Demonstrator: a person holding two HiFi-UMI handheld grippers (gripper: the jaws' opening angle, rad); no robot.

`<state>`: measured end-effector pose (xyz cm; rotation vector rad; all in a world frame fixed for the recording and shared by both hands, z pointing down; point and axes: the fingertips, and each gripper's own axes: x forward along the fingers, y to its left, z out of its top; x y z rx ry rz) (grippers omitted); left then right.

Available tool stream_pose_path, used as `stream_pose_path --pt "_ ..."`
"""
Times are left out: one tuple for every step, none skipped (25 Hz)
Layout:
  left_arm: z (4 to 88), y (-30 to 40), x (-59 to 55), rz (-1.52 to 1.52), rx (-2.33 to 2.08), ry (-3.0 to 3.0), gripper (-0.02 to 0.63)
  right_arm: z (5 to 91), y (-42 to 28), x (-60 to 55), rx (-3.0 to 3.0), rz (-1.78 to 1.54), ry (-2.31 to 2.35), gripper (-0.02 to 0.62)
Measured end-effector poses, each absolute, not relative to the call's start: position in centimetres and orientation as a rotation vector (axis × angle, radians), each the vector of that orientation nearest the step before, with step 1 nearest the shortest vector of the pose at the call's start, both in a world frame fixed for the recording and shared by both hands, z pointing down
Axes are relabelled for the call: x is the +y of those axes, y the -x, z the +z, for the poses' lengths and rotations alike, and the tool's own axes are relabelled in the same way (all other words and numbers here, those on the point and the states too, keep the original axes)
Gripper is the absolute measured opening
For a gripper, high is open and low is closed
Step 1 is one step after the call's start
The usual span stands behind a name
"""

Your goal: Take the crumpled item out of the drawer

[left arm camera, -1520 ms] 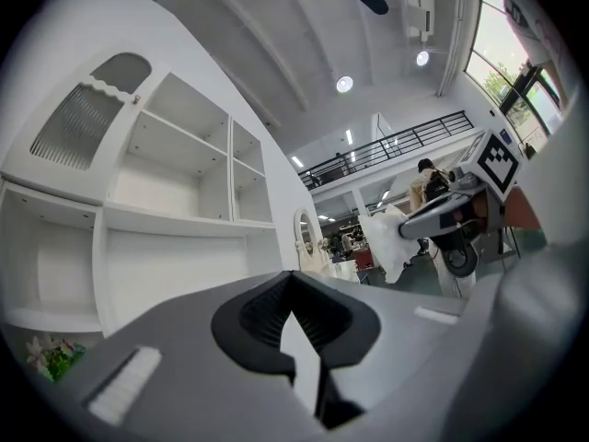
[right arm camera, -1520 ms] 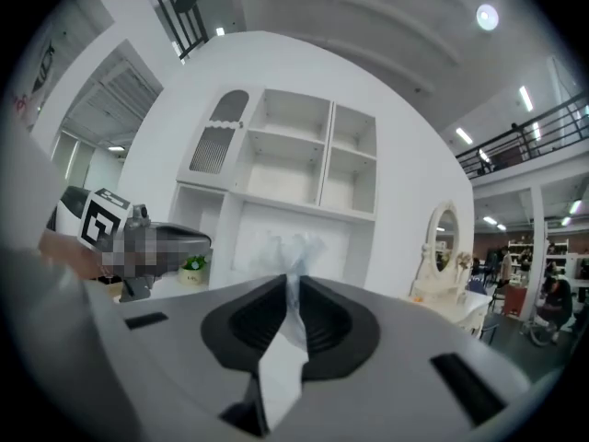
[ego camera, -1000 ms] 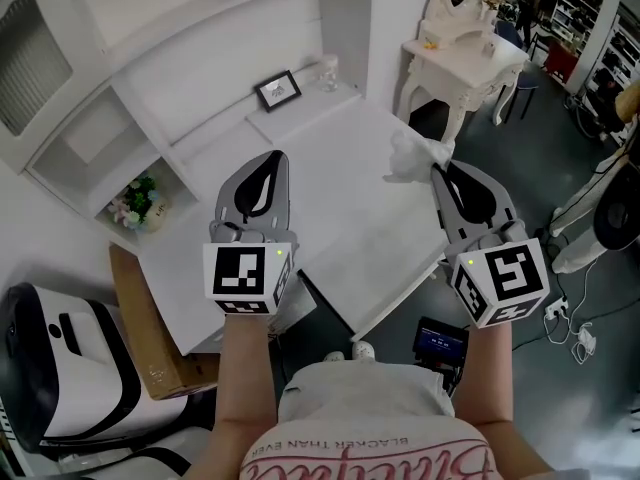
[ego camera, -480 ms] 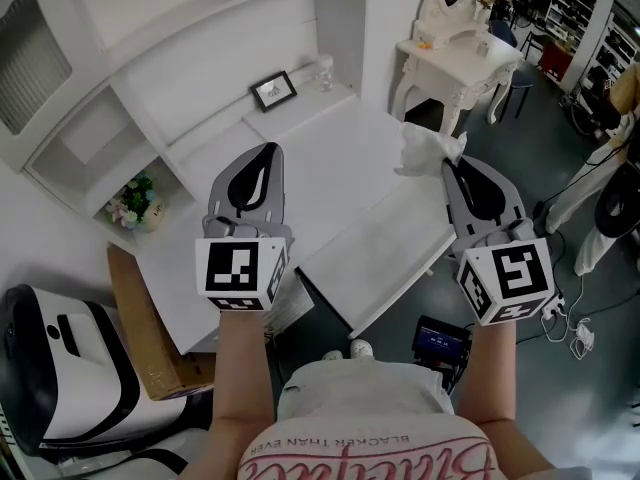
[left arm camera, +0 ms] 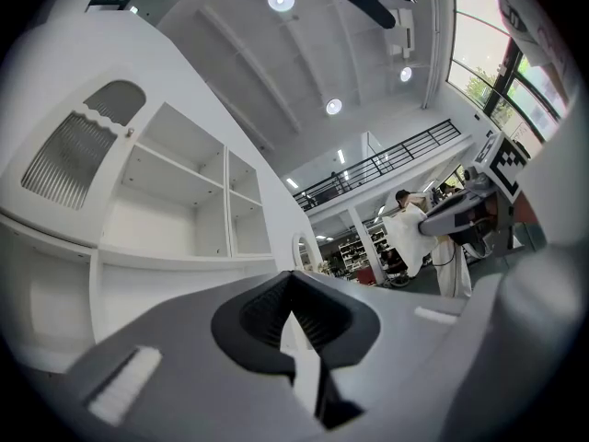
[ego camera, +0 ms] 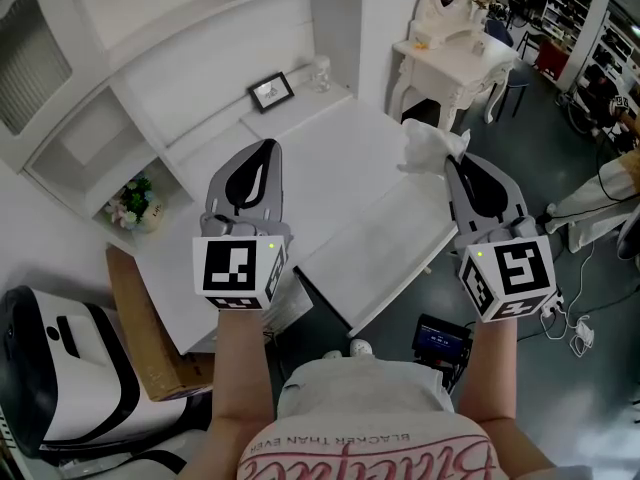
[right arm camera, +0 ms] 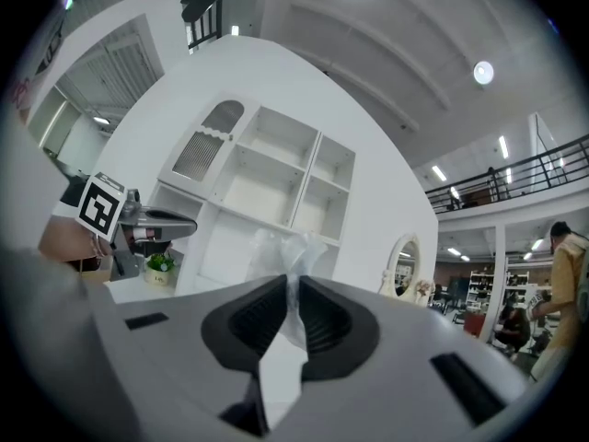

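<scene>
A crumpled white, thin, plastic-like item (ego camera: 430, 146) hangs in the air past the right end of the pulled-out white drawer (ego camera: 390, 236). My right gripper (ego camera: 456, 165) is shut on it, and in the right gripper view a strip of the item (right arm camera: 283, 247) is pinched between the dark pads and bunches above them. My left gripper (ego camera: 262, 150) hovers over the white desk top (ego camera: 330, 158), to the left of the drawer. Its jaws (left arm camera: 293, 307) are shut with nothing between them.
At the back of the desk are a small picture frame (ego camera: 271, 90) and a glass jar (ego camera: 320, 71). A flower pot (ego camera: 136, 204) sits at the left, with a cardboard box (ego camera: 150, 338) below it. A white vanity table (ego camera: 455, 48) stands to the right. A small device (ego camera: 440, 341) lies on the floor.
My right gripper has drifted a little right and away with the crumpled item still in it. The left gripper has barely shifted.
</scene>
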<state>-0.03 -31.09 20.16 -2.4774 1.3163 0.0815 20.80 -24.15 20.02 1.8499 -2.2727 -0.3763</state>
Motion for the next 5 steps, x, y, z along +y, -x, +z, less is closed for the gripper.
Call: stream_pose_path --pt "20.15 0.08 -31.07 0.084 1.317 2.476 0.009 20.02 -20.86 -24.12 -2.271 -0.378 -1.853 0.044" --pt "20.12 0.14 -31.05 0.086 1.318 2.474 0.008 20.02 -20.91 -24.10 -2.270 -0.380 -1.856 0.044" --pt "20.08 0.18 -31.04 0.089 1.319 2.472 0.008 20.01 -20.98 -24.08 -2.268 -0.381 -1.858 0.044" --pt "20.03 0.22 -31.01 0.092 1.320 2.470 0.008 20.01 -21.04 -24.07 -2.266 -0.382 -1.860 0.044" --pt "19.98 0.25 -30.99 0.095 1.321 2.468 0.009 20.00 -21.11 -24.06 -2.265 -0.383 -1.863 0.044"
